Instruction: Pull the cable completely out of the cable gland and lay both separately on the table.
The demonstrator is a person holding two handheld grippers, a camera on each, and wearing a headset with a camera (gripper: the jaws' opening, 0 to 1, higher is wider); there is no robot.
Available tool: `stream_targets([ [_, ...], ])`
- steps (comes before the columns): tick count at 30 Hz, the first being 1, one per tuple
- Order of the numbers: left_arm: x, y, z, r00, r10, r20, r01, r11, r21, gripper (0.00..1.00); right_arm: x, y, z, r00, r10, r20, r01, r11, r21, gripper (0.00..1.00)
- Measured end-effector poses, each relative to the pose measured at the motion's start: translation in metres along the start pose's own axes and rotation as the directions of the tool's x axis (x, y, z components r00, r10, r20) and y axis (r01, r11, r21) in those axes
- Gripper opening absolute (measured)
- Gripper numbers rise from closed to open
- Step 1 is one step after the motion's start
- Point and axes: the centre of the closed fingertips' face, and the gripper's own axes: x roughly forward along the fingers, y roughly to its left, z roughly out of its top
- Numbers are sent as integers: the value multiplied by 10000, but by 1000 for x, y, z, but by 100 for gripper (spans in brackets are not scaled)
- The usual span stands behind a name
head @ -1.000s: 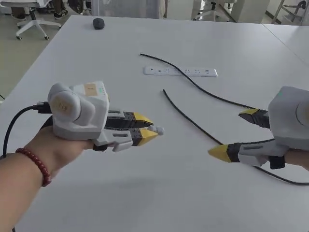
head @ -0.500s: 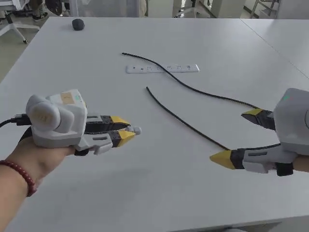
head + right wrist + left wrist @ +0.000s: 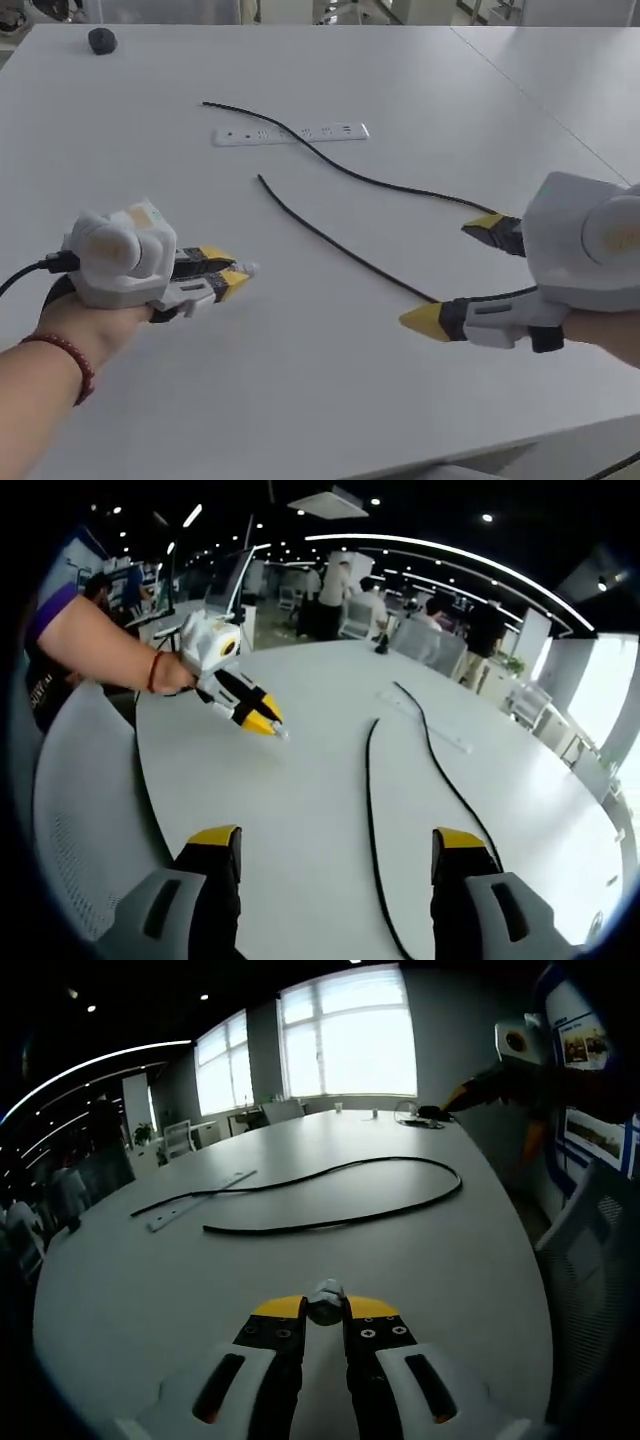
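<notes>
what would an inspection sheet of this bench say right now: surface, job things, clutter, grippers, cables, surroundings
surface: white table, bare in the near part.
job's things: small pale cable gland sits between the left gripper's tips; black cable lies loose on the table, apart from the gland.
clutter: white power strip; dark round object at the far corner.
grippers: left gripper shut on the gland; right gripper open, holding nothing.
cables: dark lead runs from the left gripper's rear.
surroundings: windows, mesh chair, people behind.
</notes>
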Motion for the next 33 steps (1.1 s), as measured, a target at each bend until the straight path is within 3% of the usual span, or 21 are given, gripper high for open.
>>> stream_targets([
  [2,4,-2,-2,10000,-39,63,40,9999,-109,15,0,-4,0,10000,-90,-8,90,10000,24,78],
  [6,7,0,-11,9996,126,-260,-127,9999,-40,15,0,-5,-4,9999,-75,-100,76,10000,61,77],
  [9,7,1,-12,9997,185,-185,-188,9997,-172,15,0,-5,-6,9999,-76,-152,77,10000,43,76],
  [17,11,1,-27,9977,244,-634,-252,9996,-125,15,0,-5,-6,9998,-124,-179,124,9999,13,75],
  [26,10,1,-31,9982,322,-507,-330,9993,-164,16,1,-2,-7,9997,-57,-238,59,10000,72,72],
  [27,9,1,-31,9986,279,-450,-299,9986,-443,16,1,-2,-6,9997,-64,-218,64,10000,13,73],
  [31,4,2,-27,9991,365,-206,-374,9983,-437,17,2,-1,-6,9998,-33,-219,34,10000,19,72],
  [33,2,5,-21,9986,503,153,-494,9974,-525,22,3,-1,-5,9998,-21,-181,21,10000,36,72],
])
